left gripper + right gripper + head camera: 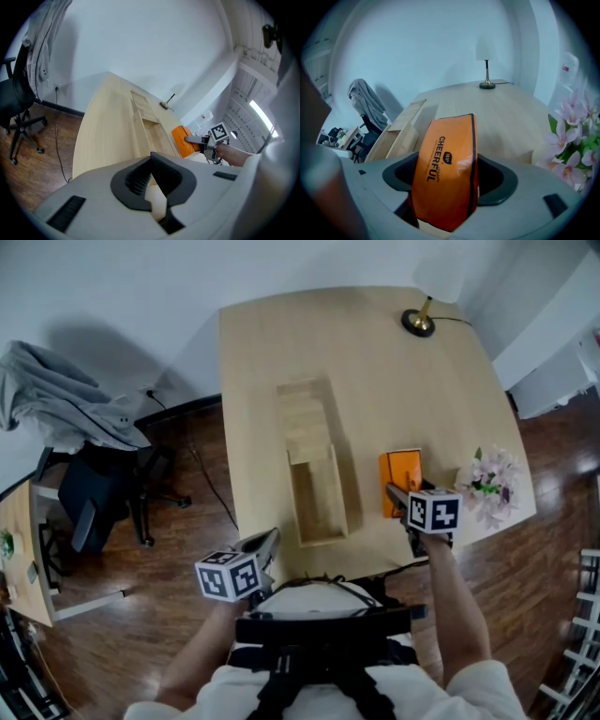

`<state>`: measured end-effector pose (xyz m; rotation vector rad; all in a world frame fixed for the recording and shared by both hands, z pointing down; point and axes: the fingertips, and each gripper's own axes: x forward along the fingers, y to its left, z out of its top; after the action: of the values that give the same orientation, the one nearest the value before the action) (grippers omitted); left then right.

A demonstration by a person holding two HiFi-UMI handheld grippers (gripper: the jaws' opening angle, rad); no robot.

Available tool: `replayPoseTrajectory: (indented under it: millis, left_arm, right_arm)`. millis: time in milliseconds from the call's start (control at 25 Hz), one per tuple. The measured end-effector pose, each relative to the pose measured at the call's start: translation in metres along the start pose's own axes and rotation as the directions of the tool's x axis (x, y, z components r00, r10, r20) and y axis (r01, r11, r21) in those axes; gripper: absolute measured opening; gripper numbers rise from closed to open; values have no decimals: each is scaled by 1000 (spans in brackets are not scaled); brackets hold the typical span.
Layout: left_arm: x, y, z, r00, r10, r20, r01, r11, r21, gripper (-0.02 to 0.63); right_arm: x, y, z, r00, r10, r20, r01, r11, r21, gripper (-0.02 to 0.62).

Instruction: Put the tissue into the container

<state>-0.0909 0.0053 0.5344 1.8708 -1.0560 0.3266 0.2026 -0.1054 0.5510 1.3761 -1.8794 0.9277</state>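
Observation:
The tissue is an orange soft pack [401,478] printed "CHEERFUL", lying on the light wood table [412,390] right of the container. My right gripper [399,495] is shut on it: in the right gripper view the pack [447,154] fills the gap and both pads press its sides. The container [354,495] is a long wooden box, its lid [305,418] slid toward the far end, the near half open and empty. My left gripper [267,546] hovers at the table's front edge, left of the box, shut with nothing in it [151,157].
A lamp [419,320] stands at the table's far right edge. Pink flowers [489,482] sit just right of the pack. A black office chair [94,488] and a grey cloth [56,395] are on the floor side, left of the table.

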Motion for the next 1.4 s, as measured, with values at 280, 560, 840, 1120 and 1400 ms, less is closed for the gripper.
replayPoseTrajectory:
  millis: [280,560,840,1120,1400]
  left_arm:
    - [-2,-4,0,1000,-11,1,11,1000,2,-11]
    - [-4,-2,-5,1000,-15,-3,15,1000,-5,-11]
    - [-6,-3,-8,1000,-30,0,30,1000,-8,-11]
    - [-13,6,-9,1000,-30,4,30,999,-26,-11]
    - [-17,14,-11,1000,-30,-11,29,999,-31,-11]
  right_arm:
    - [-23,28,20,999,16,31,-16,1000,-11,374]
    - [-39,69,31,997,65,42,-64,997,-37,374]
    - [-42,124,36,988,144,49,-140,987,-82,373]
    - [-38,173,39,978,201,50,-194,974,-119,371]
    - [-15,208,25,976,219,8,-216,966,-139,371]
